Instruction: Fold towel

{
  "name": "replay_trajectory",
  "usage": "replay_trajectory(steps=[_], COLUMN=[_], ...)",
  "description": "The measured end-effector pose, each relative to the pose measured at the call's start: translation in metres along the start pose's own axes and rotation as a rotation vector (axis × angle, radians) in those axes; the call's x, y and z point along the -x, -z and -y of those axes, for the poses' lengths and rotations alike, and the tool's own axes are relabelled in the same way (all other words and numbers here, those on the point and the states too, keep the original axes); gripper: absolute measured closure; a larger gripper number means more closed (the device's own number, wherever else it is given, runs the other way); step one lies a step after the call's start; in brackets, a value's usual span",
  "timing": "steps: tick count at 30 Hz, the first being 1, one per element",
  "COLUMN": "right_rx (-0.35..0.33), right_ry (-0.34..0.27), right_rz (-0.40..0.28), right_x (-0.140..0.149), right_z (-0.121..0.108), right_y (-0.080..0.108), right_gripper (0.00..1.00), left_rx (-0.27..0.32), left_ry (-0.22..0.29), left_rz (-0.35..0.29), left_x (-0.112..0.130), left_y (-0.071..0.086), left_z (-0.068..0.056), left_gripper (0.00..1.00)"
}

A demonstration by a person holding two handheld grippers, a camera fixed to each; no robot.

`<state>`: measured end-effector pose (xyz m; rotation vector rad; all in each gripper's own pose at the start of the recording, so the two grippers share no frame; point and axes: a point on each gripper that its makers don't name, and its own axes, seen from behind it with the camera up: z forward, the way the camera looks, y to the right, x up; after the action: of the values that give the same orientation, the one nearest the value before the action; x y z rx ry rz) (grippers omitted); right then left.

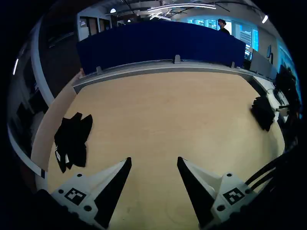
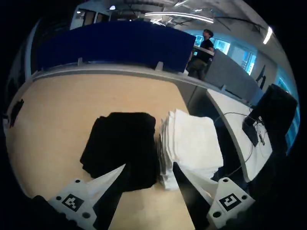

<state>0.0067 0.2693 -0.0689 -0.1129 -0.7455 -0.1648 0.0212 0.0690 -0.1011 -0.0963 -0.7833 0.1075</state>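
Black and crumpled, the towel (image 1: 73, 140) lies at about nine o'clock from the left gripper (image 1: 153, 163), whose jaws, like those of the right gripper (image 2: 149, 165) over the folded black stack (image 2: 122, 147), stand wide and empty; next, I judge, comes grasping its corners

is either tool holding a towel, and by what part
Nothing is held: left tool open over the table; right tool open over black towels and white towels.

R hand-held gripper (image 2: 149, 168), jaws apart, over black towel stack (image 2: 119, 138) beside white towel stack (image 2: 193, 140)
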Motion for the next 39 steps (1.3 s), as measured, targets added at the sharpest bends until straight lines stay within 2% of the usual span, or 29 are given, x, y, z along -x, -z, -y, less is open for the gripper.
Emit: replay_trajectory(steps=[7,15,21,26,35,39], right_rx=[-0.013,-0.033,-0.048,-0.070,-0.113,-0.110], right_ry=[-0.058,-0.131,-0.132,-0.119,-0.115,-0.119], right_rz=[-0.174,-0.367,-0.425,-0.458,-0.524,-0.551], right_x=[-0.056,-0.114,-0.134,-0.148,-0.174,-0.184], right_z=[0.023,0.046,0.067,0.092,0.141,0.158], right_y=[0.021,0.053,0.066,0.075,0.096,0.103], right_gripper=[0.15,0.14,0.08,0.04,0.01,0.01], left_rx=[0.003,0.011,0.013,0.014,0.022,0.022], left_ry=[0.009,0.012,0.011,0.027,0.050,0.052], left_rz=[-0.012,-0.030,-0.060,-0.108,-0.235,-0.301], left_x=[-0.004,-0.012,-0.021,-0.037,-0.073,-0.090], left_y=[-0.002,-0.006,-0.009,-0.011,-0.009,-0.006], left_z=[0.001,0.000,0.001,0.003,0.005,0.007], left_gripper=[0.12,0.12,0.12,0.12,0.12,0.12])
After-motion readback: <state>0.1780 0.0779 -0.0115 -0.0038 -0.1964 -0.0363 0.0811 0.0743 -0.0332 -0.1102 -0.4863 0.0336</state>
